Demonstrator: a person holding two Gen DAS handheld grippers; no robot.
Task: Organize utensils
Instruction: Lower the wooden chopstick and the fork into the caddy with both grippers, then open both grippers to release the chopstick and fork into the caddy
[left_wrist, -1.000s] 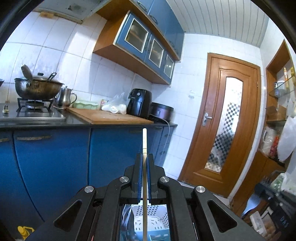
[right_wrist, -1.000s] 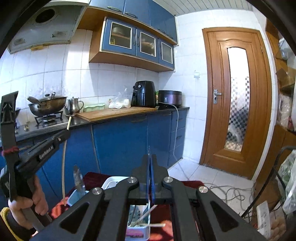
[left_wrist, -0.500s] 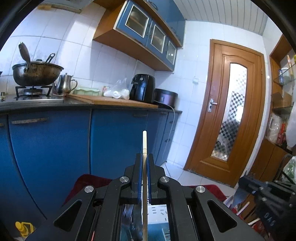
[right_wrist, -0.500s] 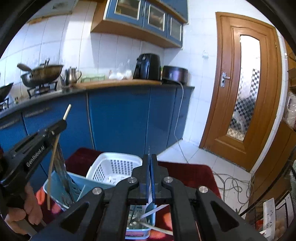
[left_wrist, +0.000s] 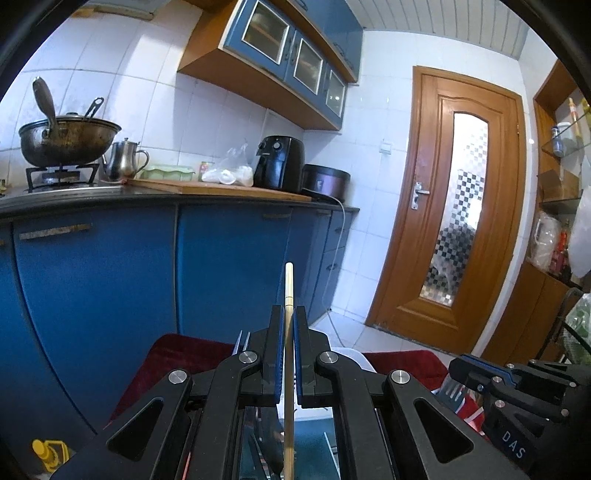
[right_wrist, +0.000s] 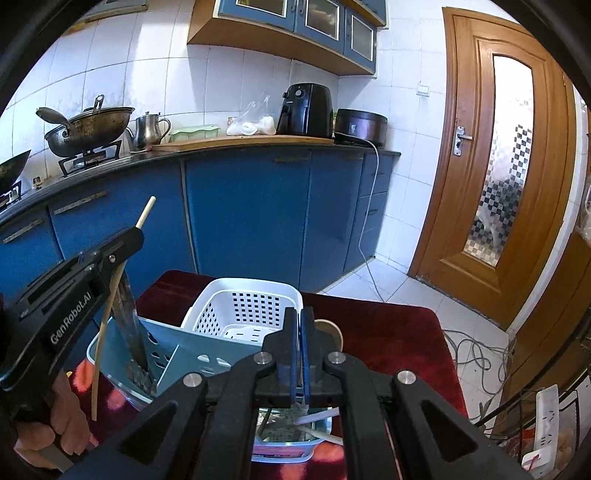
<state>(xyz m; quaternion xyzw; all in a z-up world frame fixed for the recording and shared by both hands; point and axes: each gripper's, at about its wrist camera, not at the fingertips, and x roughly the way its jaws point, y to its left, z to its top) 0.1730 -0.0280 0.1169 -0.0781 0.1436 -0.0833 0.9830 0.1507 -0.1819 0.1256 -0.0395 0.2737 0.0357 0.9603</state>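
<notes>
My left gripper (left_wrist: 289, 314) is shut on a pale wooden chopstick (left_wrist: 288, 288) that runs upright between its pads. In the right wrist view the left gripper (right_wrist: 131, 236) holds the chopstick (right_wrist: 110, 295) over the left side of a light blue utensil holder (right_wrist: 184, 350), beside a dark knife (right_wrist: 133, 332) standing in it. My right gripper (right_wrist: 299, 314) is shut with nothing visible between its pads, above a shallow box of utensils (right_wrist: 295, 439). A white perforated basket (right_wrist: 243, 306) sits behind the holder.
The containers stand on a small table with a dark red cloth (right_wrist: 388, 332). Blue kitchen cabinets (right_wrist: 258, 210) and a counter with pots lie behind. A wooden door (right_wrist: 509, 147) is at the right. Cables (right_wrist: 476, 354) lie on the floor.
Both grippers have come down toward the table. The left gripper has carried the chopstick lower, close to the blue holder. Both stay shut.
</notes>
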